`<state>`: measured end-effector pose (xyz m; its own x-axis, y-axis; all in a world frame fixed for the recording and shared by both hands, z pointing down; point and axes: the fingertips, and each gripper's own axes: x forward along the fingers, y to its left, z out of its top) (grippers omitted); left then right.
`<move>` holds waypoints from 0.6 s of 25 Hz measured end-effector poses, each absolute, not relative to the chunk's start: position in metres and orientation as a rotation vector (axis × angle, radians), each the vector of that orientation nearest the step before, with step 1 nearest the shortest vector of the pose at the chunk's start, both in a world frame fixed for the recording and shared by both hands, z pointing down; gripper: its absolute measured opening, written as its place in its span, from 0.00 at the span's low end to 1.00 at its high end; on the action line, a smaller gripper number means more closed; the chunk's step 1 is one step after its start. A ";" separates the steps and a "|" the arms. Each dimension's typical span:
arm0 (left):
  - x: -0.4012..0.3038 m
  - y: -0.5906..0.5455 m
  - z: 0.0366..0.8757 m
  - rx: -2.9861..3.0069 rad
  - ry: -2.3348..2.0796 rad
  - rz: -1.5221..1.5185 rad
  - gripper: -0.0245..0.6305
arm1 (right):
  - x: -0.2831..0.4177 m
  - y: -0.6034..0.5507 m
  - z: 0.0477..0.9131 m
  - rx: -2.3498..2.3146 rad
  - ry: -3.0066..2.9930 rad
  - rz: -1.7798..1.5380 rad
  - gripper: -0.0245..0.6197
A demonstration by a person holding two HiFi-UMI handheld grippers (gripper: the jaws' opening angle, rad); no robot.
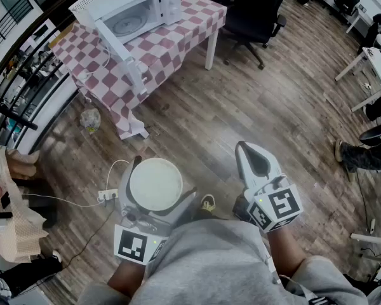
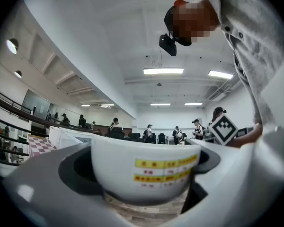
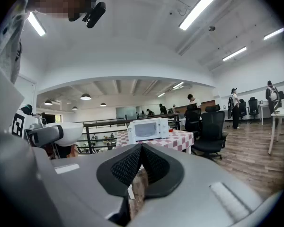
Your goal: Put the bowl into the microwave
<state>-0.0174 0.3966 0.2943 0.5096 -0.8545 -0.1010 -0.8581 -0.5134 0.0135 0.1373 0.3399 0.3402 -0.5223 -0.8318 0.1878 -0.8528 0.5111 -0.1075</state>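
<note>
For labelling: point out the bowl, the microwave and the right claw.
bowl (image 1: 155, 184): head view, inside bottom.
microwave (image 1: 125, 24): head view, turntable in open cavity.
right claw (image 1: 244, 150): head view, closed jaw tips.

Table (image 1: 211, 51) under checked cloth (image 1: 197, 24); bears microwave (image 1: 130, 11), door open. Wood floor (image 1: 241, 107) carries table, chair (image 1: 254, 14) beside it, power strip (image 1: 106, 196), crumpled bag (image 1: 90, 118) near cloth's hem.

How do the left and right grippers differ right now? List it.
Left gripper: jaws wide, clamped on the white bowl; right gripper: jaws together. Left gripper carries a load; right gripper holds nothing. Both hang over the wooden floor, away from the microwave.
</note>
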 end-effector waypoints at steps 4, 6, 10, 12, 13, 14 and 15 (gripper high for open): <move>-0.002 0.398 0.296 -2.687 1.528 0.151 0.86 | 0.150 0.341 0.346 1.469 -2.643 0.276 0.03; 0.005 0.400 0.294 -2.677 1.535 0.161 0.86 | 0.156 0.343 0.346 1.466 -2.652 0.274 0.03; 0.016 0.404 0.291 -2.661 1.545 0.164 0.86 | 0.167 0.348 0.345 1.457 -2.670 0.295 0.03; 0.020 0.405 0.290 -2.651 1.545 0.164 0.86 | 0.173 0.349 0.345 1.470 -2.680 0.304 0.03; 0.021 0.406 0.289 -2.646 1.547 0.163 0.86 | 0.175 0.350 0.345 1.473 -2.682 0.305 0.03; 0.021 0.407 0.289 -2.641 1.551 0.161 0.86 | 0.176 0.351 0.344 1.471 -2.684 0.305 0.03; 0.022 0.407 0.289 -2.637 1.559 0.159 0.86 | 0.178 0.352 0.344 1.466 -2.689 0.305 0.03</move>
<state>0.0217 0.4073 0.2891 0.4789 -0.8687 -0.1268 -0.8764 -0.4815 -0.0109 0.1777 0.3525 0.3437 -0.5445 -0.8252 0.1501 -0.8379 0.5270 -0.1424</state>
